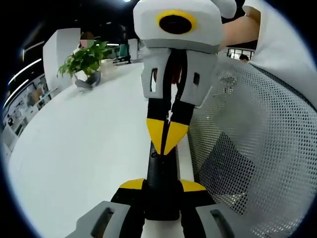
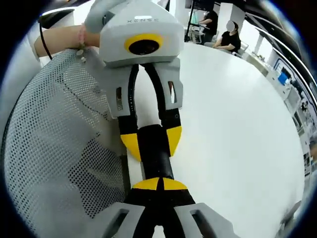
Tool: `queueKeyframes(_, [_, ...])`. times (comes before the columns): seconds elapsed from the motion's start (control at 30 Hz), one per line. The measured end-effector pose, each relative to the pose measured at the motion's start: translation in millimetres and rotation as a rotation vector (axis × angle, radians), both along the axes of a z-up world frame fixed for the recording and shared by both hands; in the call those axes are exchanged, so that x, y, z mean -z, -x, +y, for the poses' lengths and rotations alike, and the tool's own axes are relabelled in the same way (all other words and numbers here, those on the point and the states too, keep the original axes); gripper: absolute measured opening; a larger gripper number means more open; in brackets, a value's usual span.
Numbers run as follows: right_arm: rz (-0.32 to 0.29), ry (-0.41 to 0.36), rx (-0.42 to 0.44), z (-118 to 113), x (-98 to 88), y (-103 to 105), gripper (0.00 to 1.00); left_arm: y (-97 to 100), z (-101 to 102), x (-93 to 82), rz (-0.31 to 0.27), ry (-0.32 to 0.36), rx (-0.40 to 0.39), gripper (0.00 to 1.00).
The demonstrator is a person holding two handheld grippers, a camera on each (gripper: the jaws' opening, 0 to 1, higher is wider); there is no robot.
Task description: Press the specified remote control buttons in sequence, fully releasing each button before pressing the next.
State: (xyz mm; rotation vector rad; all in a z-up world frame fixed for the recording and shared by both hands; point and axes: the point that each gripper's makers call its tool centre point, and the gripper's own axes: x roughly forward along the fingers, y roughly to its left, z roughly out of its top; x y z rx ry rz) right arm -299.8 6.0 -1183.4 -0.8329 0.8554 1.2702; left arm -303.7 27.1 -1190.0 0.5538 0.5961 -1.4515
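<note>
A slim black remote control (image 1: 163,171) is held out over the edge of the white table (image 1: 84,148). My left gripper (image 1: 162,186) is shut on it, its yellow pads clamping both sides. My right gripper (image 1: 167,139) comes in from the top of the left gripper view, jaws shut, with its yellow tips together and touching the remote's upper face. In the right gripper view, the shut tips of the right gripper (image 2: 159,184) rest on the remote (image 2: 154,159), and the left gripper (image 2: 151,141) grips it from the far end. The buttons are hidden under the tips.
A grey mesh chair back (image 1: 247,144) (image 2: 54,148) stands right beside the remote and the table's edge. A potted plant (image 1: 86,59) sits far across the table. Two people (image 2: 225,37) sit at the far side. A person's forearm (image 2: 59,37) holds the left gripper.
</note>
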Motion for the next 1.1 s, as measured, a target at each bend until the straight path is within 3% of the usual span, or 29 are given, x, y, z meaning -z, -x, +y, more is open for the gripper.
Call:
queueKeyframes(0.27, [-0.021, 0.021, -0.031, 1.0, 0.6, 0.1, 0.0, -1.4, -1.3, 0.5, -0.001, -0.004, -0.006, 0.25])
queueKeyframes(0.47, [0.007, 0.077, -0.081, 2.5, 1.8, -1.3, 0.0, -2.6, -2.4, 1.0, -0.001, -0.004, -0.01, 0.25])
queueKeyframes(0.8, [0.07, 0.065, -0.028, 0.2, 1.1, -3.0, 0.0, -3.9, -3.9, 1.2, 0.005, 0.005, -0.006, 0.25])
queueKeyframes(0.93, [0.067, 0.044, -0.008, -0.1, 1.6, -2.1, 0.0, -4.0, -4.1, 1.1, 0.007, 0.006, -0.008, 0.25])
queueKeyframes(1.03, [0.102, 0.013, 0.102, 0.8, 1.0, -2.7, 0.0, -4.1, -4.2, 1.2, 0.008, 0.009, -0.011, 0.25])
queueKeyframes(1.1, [0.091, 0.023, 0.053, 2.6, 1.1, -3.3, 0.0, -4.1, -4.2, 1.1, 0.008, 0.008, -0.011, 0.25])
